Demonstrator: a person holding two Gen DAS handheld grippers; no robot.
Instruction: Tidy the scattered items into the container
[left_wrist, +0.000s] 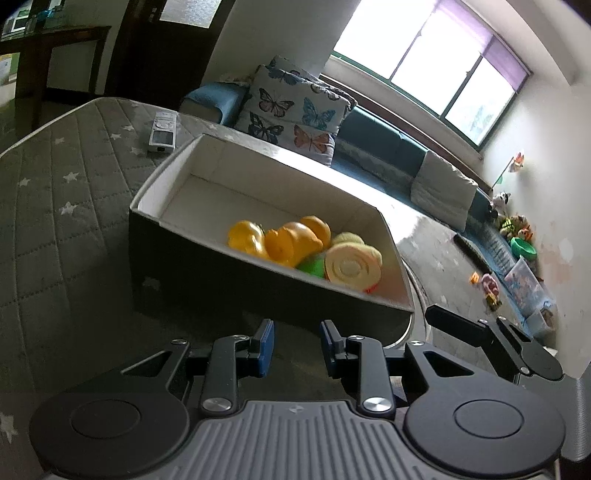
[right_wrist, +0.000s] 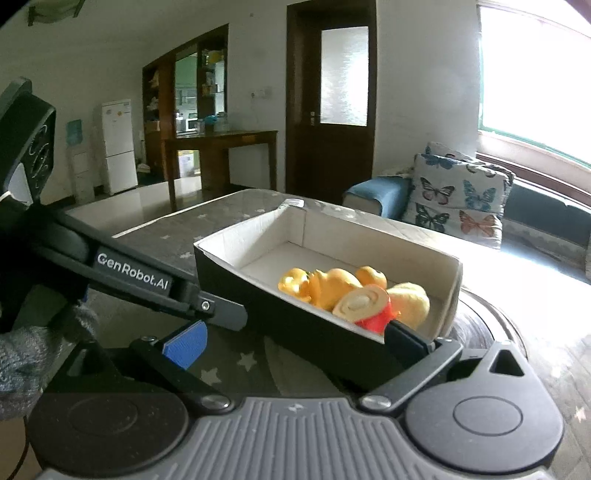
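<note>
A black box with a white lining (left_wrist: 173, 173) (right_wrist: 236, 240) sits on a grey star-patterned quilt (left_wrist: 55, 192). Inside lie several yellow and orange toy fruits (left_wrist: 280, 236) (right_wrist: 328, 284), a cream swirl-roll toy (left_wrist: 351, 267) (right_wrist: 360, 301), a green piece (left_wrist: 312, 266) and a red piece (right_wrist: 378, 319). My left gripper (left_wrist: 297, 345) is in front of the box's near wall, its jaws a little apart with nothing between them. My right gripper (right_wrist: 295, 341) is open wide and empty, just in front of the box. The other gripper's arm (right_wrist: 147, 280) crosses at left.
A white remote (left_wrist: 161, 133) lies on the quilt behind the box. A butterfly pillow (left_wrist: 291, 107) (right_wrist: 458, 192) rests on a blue sofa (left_wrist: 384, 144). Toys and a plastic bin (left_wrist: 524, 280) sit on the floor at right. A dark wooden table (right_wrist: 221, 147) and a door (right_wrist: 332, 103) stand behind.
</note>
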